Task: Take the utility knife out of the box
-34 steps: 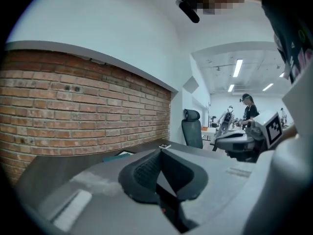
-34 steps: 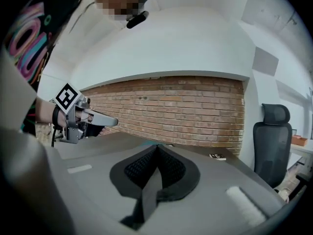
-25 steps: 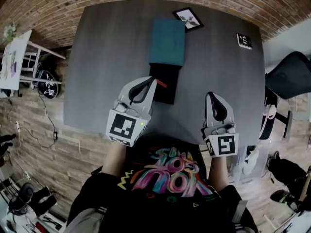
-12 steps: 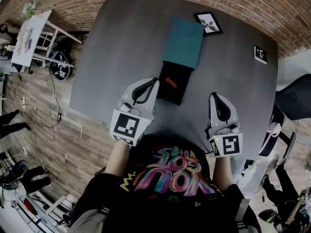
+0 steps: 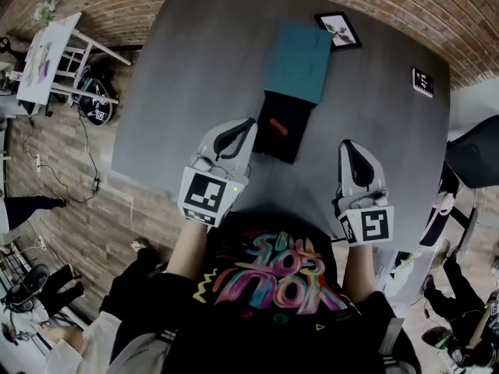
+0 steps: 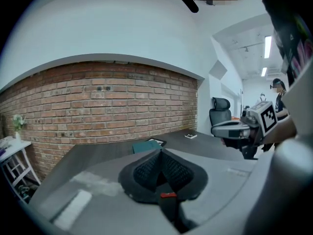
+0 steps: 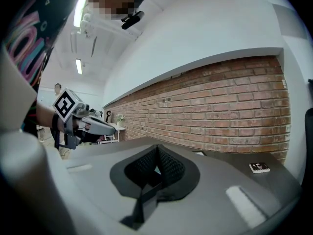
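Observation:
In the head view a black open box (image 5: pixel 290 109) lies on the dark grey table (image 5: pixel 195 68), and a small red utility knife (image 5: pixel 279 126) rests inside it. The box's teal lid (image 5: pixel 298 61) lies just beyond it. My left gripper (image 5: pixel 250 121) is shut and empty, its tip at the box's left edge, close to the knife. My right gripper (image 5: pixel 345 143) is shut and empty, off to the right of the box. In the left gripper view the shut jaws (image 6: pixel 160 153) point over the table at the teal lid (image 6: pixel 146 146).
A framed picture (image 5: pixel 338 29) lies past the lid and a marker card (image 5: pixel 422 81) at the table's far right. A black office chair (image 5: pixel 475 150) stands right of the table, a white rack (image 5: pixel 54 61) to its left. Brick wall lies beyond.
The left gripper has edged toward the box and dipped a little; the knife now shows clear of its tip. The right gripper has shifted slightly. Both stay shut.

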Tool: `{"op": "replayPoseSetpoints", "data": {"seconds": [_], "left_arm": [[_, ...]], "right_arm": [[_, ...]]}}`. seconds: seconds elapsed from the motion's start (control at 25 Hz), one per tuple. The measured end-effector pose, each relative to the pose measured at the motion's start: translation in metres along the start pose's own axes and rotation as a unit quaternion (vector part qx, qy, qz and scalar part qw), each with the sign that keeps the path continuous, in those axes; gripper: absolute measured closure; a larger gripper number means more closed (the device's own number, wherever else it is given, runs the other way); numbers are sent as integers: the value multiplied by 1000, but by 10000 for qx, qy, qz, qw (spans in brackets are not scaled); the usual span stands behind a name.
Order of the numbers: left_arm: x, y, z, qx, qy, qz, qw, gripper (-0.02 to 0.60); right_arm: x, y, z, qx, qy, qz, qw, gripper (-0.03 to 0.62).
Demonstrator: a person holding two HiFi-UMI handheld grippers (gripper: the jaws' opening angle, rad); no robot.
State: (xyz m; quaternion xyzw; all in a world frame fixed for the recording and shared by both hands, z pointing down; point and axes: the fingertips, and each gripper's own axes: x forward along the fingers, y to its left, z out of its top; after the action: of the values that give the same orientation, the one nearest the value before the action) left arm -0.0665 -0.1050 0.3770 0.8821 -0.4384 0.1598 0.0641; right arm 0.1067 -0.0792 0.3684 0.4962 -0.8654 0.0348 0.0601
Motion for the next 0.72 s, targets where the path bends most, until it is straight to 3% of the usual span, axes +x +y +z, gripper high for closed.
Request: {"op": "replayPoseSetpoints", "data": {"seconds": [0.72], "left_arm": [[33, -25, -27, 877, 664, -720, 9913, 555]], "right_arm": [[-7, 0, -1, 144, -22, -87, 9999, 595]]}}
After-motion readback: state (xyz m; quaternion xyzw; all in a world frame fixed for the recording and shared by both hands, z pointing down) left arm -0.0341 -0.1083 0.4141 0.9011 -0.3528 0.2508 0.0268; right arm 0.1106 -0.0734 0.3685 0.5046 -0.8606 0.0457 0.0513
